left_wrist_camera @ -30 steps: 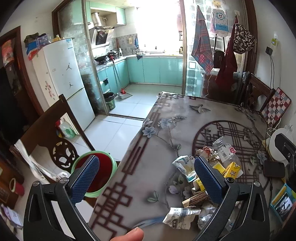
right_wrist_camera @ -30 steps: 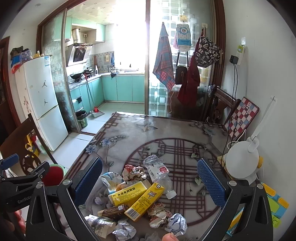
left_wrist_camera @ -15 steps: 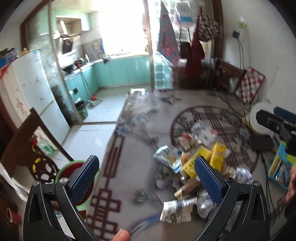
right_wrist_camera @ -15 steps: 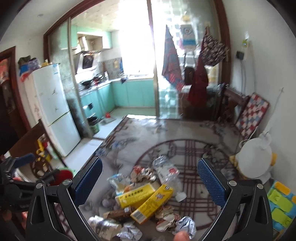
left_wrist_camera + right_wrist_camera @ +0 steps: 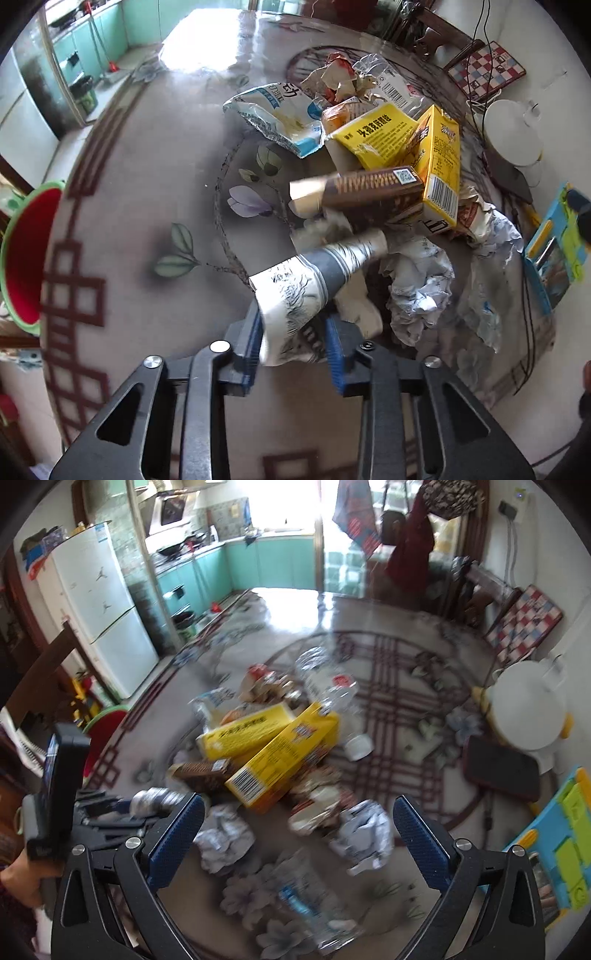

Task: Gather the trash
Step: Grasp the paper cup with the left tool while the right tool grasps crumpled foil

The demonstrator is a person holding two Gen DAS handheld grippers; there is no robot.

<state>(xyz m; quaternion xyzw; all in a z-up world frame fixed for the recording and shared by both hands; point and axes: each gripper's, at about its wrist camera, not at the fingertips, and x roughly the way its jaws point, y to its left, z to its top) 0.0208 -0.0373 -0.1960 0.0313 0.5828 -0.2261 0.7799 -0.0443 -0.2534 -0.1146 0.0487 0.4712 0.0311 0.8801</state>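
A heap of trash lies on the patterned table (image 5: pixel 147 184): two yellow cartons (image 5: pixel 376 133) (image 5: pixel 439 166), a brown box (image 5: pixel 365 188), a blue-white snack bag (image 5: pixel 277 114) and crumpled paper (image 5: pixel 421 288). My left gripper (image 5: pixel 293 338) points steeply down, and its jaws are closing on a crushed paper cup (image 5: pixel 314 273), whose wide end sits squeezed between the blue pads. The right wrist view shows that cup (image 5: pixel 155 801) at the lower left. Above the near side of the heap, my right gripper (image 5: pixel 299 840) stands open and holds nothing; crumpled paper (image 5: pixel 365 834) lies below it.
A red bin with a green rim (image 5: pixel 22 258) stands beside the table's left edge. On the right of the table are a white appliance (image 5: pixel 524 709), a dark phone (image 5: pixel 498 771) and a blue-green board (image 5: pixel 561 834). A clear plastic bottle (image 5: pixel 325 679) lies behind the cartons.
Both grippers have dropped toward the table and tilted down. The left jaws have gone from wide open to closed around the crushed paper cup. The right jaws stay wide.
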